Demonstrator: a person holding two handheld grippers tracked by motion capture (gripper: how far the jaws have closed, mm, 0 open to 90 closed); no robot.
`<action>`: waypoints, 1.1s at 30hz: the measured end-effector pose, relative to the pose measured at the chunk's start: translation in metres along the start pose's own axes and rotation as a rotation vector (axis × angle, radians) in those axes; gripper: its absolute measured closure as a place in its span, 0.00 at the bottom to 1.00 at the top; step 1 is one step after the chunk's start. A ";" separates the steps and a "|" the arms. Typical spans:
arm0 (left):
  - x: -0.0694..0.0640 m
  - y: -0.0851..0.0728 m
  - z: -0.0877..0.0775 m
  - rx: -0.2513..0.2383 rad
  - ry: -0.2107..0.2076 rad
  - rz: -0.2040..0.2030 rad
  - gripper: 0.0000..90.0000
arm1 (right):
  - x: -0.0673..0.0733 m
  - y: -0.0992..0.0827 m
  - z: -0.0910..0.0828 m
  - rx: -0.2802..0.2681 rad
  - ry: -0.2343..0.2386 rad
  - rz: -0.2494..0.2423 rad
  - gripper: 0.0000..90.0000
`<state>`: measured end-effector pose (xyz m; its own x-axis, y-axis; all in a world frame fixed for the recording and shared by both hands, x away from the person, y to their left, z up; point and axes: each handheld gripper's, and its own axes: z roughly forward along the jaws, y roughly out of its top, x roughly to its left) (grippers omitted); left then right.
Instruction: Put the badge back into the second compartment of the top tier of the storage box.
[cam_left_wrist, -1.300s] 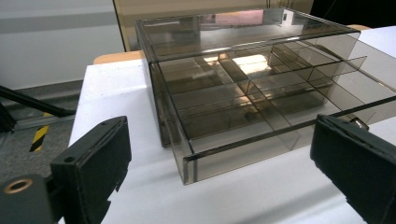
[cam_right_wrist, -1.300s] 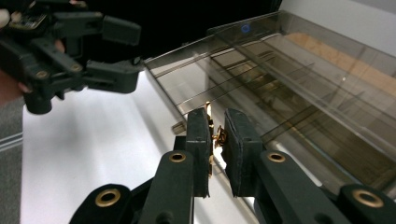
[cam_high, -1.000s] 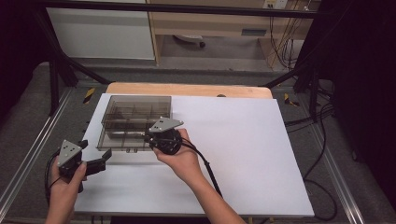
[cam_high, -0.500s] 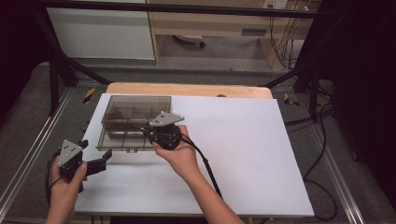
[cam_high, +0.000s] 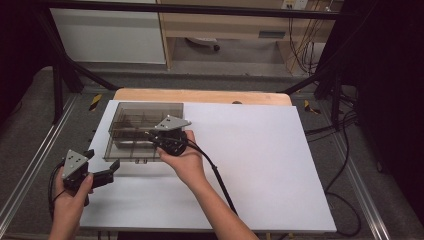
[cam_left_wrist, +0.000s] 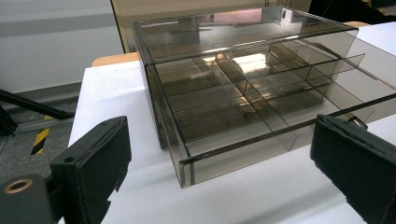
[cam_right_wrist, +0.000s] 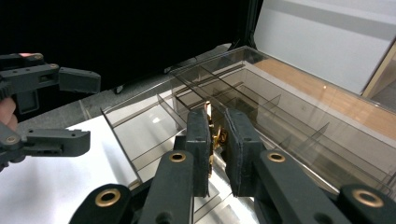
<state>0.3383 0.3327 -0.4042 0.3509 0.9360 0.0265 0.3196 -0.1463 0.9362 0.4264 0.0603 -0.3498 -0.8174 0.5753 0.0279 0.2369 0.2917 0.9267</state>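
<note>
1. The smoky plastic box sits at the far left corner of the white table.
2. The right gripper pinches the drawer's little gold knob. Pull straight and slow.
3. The left gripper waits wide open, empty, near the table's left edge. Steady the box with it.

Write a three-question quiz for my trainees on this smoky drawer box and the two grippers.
1. True or false: the left gripper has its fingers closed on the smoky box.
2. Which gripper's fingers pinch the brass knob? A) left gripper B) right gripper C) neither
3. Fill in: dividers split the drawer into several ____.
Key: 1 false, its fingers stand open beside the box; 2 B; 3 compartments.
</note>
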 end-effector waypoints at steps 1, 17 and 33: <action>0.000 0.000 0.000 0.000 0.000 0.000 0.06 | 0.000 0.000 0.001 0.000 -0.005 0.003 0.90; 0.002 0.000 -0.001 0.003 -0.002 0.004 0.06 | 0.004 0.012 0.014 -0.017 -0.024 0.013 0.90; 0.001 0.000 0.000 0.005 0.001 0.000 0.06 | 0.005 0.014 0.021 -0.017 -0.023 0.052 0.90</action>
<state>0.3384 0.3339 -0.4041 0.3506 0.9361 0.0271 0.3240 -0.1484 0.9344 0.4366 0.0836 -0.3447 -0.7920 0.6068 0.0674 0.2692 0.2481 0.9306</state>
